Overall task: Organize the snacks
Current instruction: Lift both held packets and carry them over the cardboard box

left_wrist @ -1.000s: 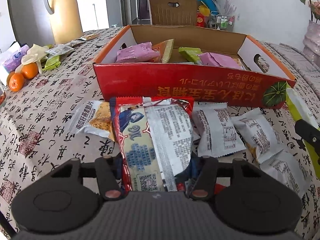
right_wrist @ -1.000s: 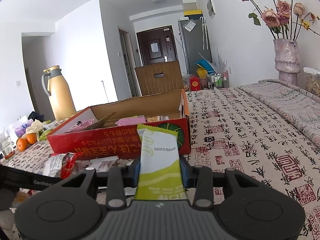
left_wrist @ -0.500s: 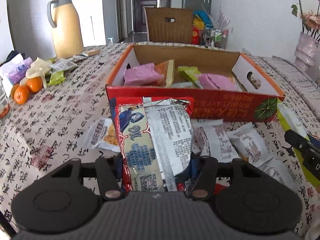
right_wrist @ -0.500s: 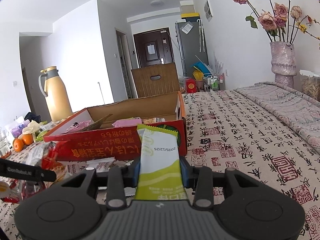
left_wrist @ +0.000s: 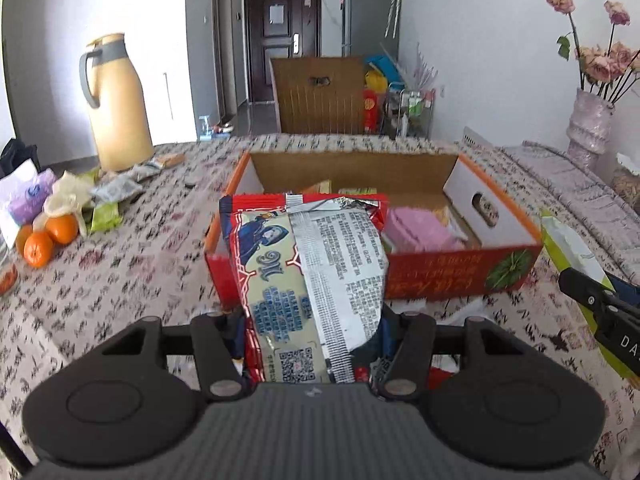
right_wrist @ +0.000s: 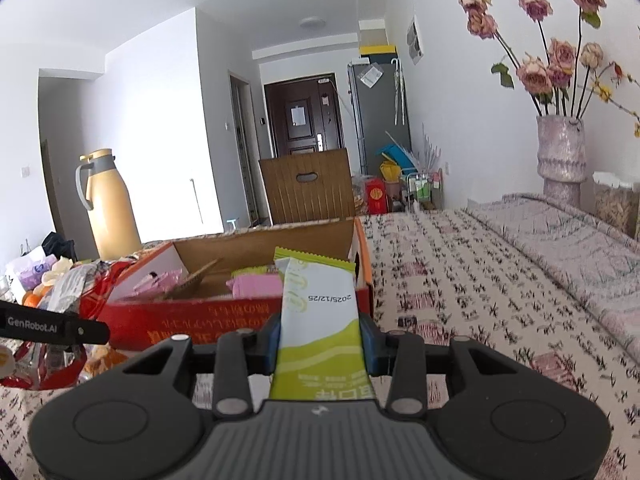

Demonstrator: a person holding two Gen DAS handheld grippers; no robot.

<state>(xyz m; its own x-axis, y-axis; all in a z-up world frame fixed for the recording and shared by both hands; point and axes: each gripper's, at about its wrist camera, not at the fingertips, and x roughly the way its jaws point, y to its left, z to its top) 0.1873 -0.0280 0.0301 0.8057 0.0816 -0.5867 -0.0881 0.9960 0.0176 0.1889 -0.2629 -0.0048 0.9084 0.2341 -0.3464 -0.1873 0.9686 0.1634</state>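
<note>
In the left wrist view our left gripper [left_wrist: 310, 320] sits at lower centre, jaws partly closed on a large red snack packet [left_wrist: 308, 276], which stands up between them and hides much of the scene ahead. In the right wrist view our right gripper [right_wrist: 320, 330] is narrowed onto a slim green-and-white packet [right_wrist: 320, 320], pinched by its lower part and rising to mid frame.

Just beyond both packets, at mid frame, lies the red cardboard box [left_wrist: 440, 276], open on top, with pink packets [left_wrist: 420, 228] already inside. It rests on the table [left_wrist: 120, 280], which wears a patterned cloth. At far left of the left view are oranges [left_wrist: 38, 248] and loose wrappers; a yellow jug [left_wrist: 116, 104] stands at upper left.

We judge both packets are on their way to the box. The risks from here:
- The red packet is bulky and soft; its top edge could catch the near wall of the box and push the box back.
- It blocks our sight of the box floor, so we may drop it on the rim.
- The two grippers are near each other at the box front and could collide.
- The slim packet, held low, may swing or slip.
</note>
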